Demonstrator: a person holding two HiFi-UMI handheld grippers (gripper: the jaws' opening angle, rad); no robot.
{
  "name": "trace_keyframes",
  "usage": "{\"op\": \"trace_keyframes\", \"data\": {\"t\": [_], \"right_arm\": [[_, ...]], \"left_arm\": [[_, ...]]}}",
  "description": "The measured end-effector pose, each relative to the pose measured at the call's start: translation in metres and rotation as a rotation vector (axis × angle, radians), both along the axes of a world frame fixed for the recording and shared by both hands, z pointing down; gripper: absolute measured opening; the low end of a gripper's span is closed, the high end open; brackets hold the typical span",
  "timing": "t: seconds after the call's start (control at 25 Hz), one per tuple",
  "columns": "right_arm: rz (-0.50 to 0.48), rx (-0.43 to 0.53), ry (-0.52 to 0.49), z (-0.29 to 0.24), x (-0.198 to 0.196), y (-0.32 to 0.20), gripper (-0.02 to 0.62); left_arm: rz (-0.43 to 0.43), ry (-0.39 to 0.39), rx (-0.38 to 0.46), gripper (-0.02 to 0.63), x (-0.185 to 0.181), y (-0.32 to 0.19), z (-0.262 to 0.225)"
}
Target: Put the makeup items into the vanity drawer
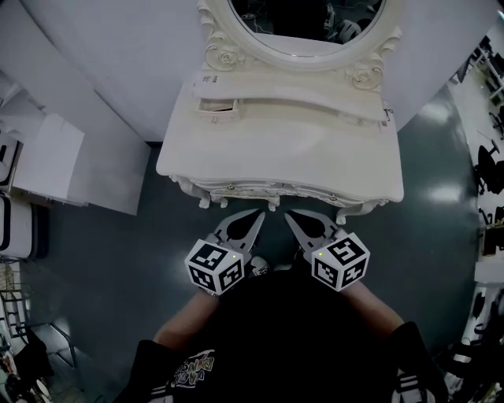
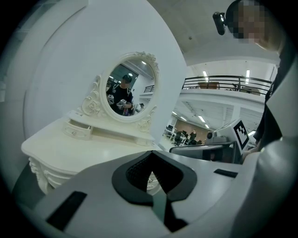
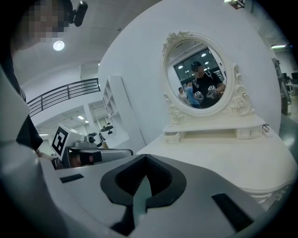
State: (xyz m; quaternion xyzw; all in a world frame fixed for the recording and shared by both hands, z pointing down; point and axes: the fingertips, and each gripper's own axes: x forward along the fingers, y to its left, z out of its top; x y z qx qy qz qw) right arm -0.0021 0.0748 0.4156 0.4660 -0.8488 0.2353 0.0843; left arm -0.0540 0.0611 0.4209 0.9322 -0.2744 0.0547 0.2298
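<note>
left tool (image 1: 262,212) and right tool (image 1: 287,213) closed before vanity (image 1: 283,149)

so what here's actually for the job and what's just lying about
For the job: vanity table; its small left drawer, slightly out; left gripper and right gripper, both shut and empty. No makeup items in view.

Lying about: oval mirror; white panels at far left.
</note>
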Motion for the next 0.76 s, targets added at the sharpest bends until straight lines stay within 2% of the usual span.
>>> {"op": "trace_keyframes", "data": {"t": [0.76], "right_arm": [[-0.042, -0.006, -0.01, 0.006, -0.017, -0.007, 0.029]], "left_arm": [[-0.037, -0.014, 0.001, 0.002, -0.013, -0.007, 0.004]]}}
